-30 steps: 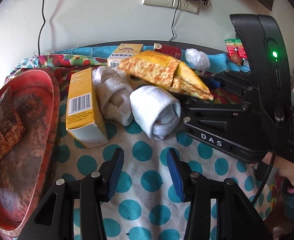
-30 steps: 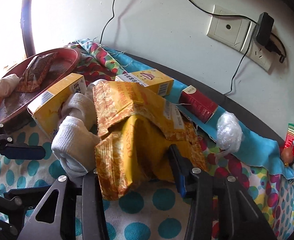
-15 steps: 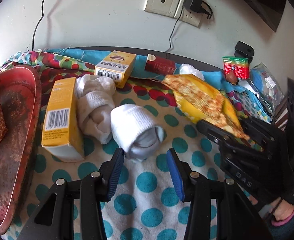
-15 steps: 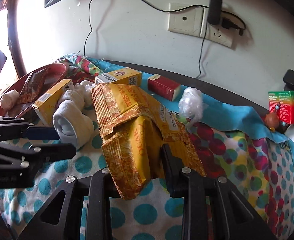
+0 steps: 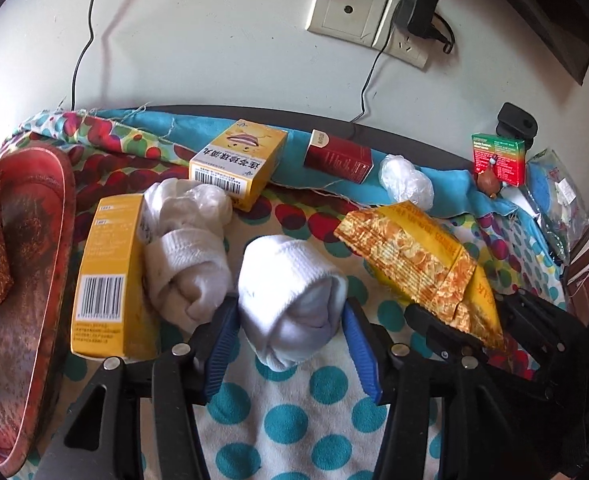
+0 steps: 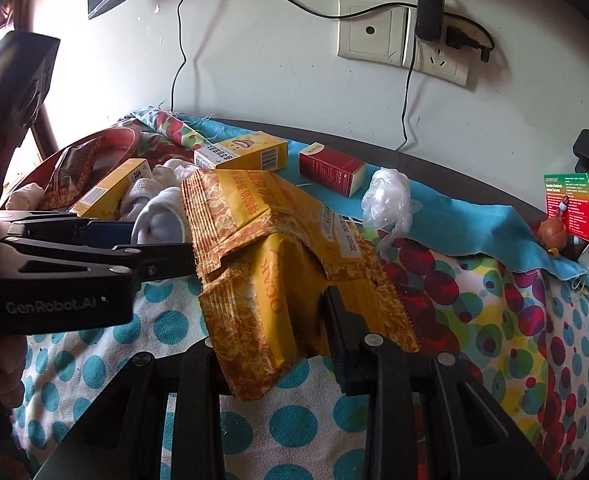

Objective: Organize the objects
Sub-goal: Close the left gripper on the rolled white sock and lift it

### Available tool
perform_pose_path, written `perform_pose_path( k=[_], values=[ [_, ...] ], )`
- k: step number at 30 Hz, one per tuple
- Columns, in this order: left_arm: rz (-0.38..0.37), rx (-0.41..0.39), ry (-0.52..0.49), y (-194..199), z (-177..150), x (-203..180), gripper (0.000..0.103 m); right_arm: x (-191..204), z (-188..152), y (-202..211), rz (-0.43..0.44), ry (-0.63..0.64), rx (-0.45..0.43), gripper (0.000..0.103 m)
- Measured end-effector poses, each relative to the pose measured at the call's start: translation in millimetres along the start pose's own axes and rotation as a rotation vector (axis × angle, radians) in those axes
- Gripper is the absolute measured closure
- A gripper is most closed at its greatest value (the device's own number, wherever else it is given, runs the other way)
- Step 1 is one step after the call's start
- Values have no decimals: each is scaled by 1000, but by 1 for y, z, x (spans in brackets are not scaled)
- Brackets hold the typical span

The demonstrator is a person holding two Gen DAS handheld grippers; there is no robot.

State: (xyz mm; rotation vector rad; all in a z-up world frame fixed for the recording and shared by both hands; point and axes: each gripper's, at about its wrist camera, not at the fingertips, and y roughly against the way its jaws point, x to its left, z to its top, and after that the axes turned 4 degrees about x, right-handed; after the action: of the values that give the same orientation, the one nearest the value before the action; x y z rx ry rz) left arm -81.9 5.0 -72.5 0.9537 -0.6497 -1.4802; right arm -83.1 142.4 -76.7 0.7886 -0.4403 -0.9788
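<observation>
A rolled white sock (image 5: 290, 292) lies on the dotted cloth between the blue pads of my left gripper (image 5: 290, 340). Its jaws are opening and stand just beside the sock's sides. My right gripper (image 6: 270, 320) is shut on a bundle of yellow-orange snack packets (image 6: 262, 240), held tilted above the cloth. In the left wrist view those packets (image 5: 414, 256) hang at the right, in the black right gripper (image 5: 454, 336). In the right wrist view the left gripper (image 6: 134, 240) reaches in from the left to the sock (image 6: 160, 220).
A second sock bundle (image 5: 186, 248) leans on a yellow box (image 5: 106, 276). Behind stand another yellow box (image 5: 238, 164), a red box (image 5: 338, 156), a plastic wad (image 5: 404, 182) and a green-red box (image 5: 498, 158). A red tray (image 5: 42, 280) holding a brown packet is at the left.
The left gripper moved forward until the rolled sock lay between its jaws, which widened. The right gripper closed tighter on the packets and carried them right, off the socks.
</observation>
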Motion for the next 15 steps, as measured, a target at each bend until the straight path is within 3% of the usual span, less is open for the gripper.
perform_pose_path(
  k=[7, 11, 15],
  values=[
    [44, -40, -96, -3, -8, -8, 49, 2, 0, 0, -18, 8, 0, 75],
    [14, -66, -99, -1, -9, -4, 50, 2, 0, -1, -16, 7, 3, 74],
    [-6, -67, -88, 1, -7, -1, 57, 3, 0, -2, -7, 6, 12, 72]
  ],
)
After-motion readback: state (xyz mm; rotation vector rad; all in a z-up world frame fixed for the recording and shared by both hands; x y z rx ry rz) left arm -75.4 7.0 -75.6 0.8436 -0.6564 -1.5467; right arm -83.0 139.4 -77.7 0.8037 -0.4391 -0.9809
